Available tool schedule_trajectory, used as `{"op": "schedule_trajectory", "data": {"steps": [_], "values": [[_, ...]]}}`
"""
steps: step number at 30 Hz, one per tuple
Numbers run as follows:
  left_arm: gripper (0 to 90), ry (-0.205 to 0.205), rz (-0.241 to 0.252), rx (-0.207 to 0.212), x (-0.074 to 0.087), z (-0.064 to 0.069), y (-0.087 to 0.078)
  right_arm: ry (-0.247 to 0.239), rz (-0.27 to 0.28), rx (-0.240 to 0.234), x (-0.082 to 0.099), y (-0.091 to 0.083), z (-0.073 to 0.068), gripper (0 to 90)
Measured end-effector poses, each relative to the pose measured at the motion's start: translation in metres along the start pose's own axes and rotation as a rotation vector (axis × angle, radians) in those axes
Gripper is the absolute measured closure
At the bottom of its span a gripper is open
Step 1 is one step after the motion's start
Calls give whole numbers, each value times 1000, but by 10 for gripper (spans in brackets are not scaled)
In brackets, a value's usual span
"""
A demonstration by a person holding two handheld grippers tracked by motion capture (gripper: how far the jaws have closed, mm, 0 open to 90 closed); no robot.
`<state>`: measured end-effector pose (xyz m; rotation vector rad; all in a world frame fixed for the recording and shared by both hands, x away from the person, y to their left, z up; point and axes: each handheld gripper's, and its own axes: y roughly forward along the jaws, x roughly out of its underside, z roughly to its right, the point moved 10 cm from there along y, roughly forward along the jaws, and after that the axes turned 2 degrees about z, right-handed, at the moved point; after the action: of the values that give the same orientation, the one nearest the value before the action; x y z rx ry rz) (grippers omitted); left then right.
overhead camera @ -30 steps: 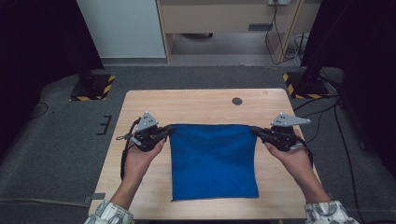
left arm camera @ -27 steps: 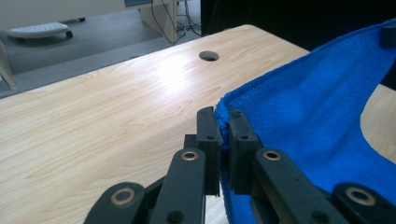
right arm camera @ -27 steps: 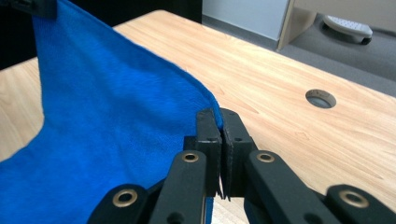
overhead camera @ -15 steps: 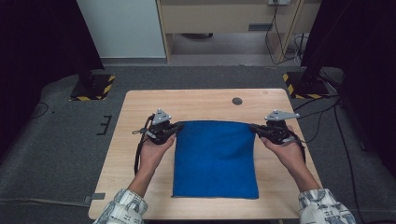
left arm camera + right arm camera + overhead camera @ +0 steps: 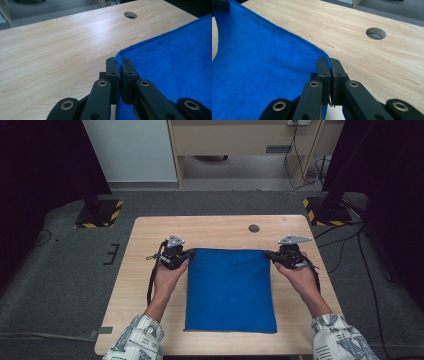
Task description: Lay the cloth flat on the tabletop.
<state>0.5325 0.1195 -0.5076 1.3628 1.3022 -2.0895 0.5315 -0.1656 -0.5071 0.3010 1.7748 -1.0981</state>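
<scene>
Both hands have carried the blue cloth (image 5: 230,290) farther up the wooden table (image 5: 215,227), narrowing it since earlier. Each gripper view shows what the high view blurs: the left gripper (image 5: 119,68) and right gripper (image 5: 329,67) pinch its far corners, forearms angled inward.

The desk (image 5: 220,227) is of light wood, and near its far edge there is a round cable hole (image 5: 254,228). The grey carpet floor (image 5: 60,285) lies around the desk. Two black stand bases with yellow and black stripes (image 5: 100,213) (image 5: 324,210) rest on the floor, one beyond each far corner of the desk. Behind them stand a pale cabinet (image 5: 132,150) and a wooden shelf unit (image 5: 245,140), with cables (image 5: 295,155) hanging there.
</scene>
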Motion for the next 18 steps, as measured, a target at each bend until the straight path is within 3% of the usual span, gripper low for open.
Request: {"op": "schedule_trajectory", "data": {"steps": [2, 7, 18], "values": [[862, -11, -7, 7, 2, 0, 4, -2, -12, 3, 0, 4, 1, 881], [861, 6, -35, -11, 5, -2, 13, -15, -38, 13, -1, 15, 3, 880], [862, -27, -60, -43, 11, -15, 33, 32, -77, 58, 10, 36, 25, 880]]}}
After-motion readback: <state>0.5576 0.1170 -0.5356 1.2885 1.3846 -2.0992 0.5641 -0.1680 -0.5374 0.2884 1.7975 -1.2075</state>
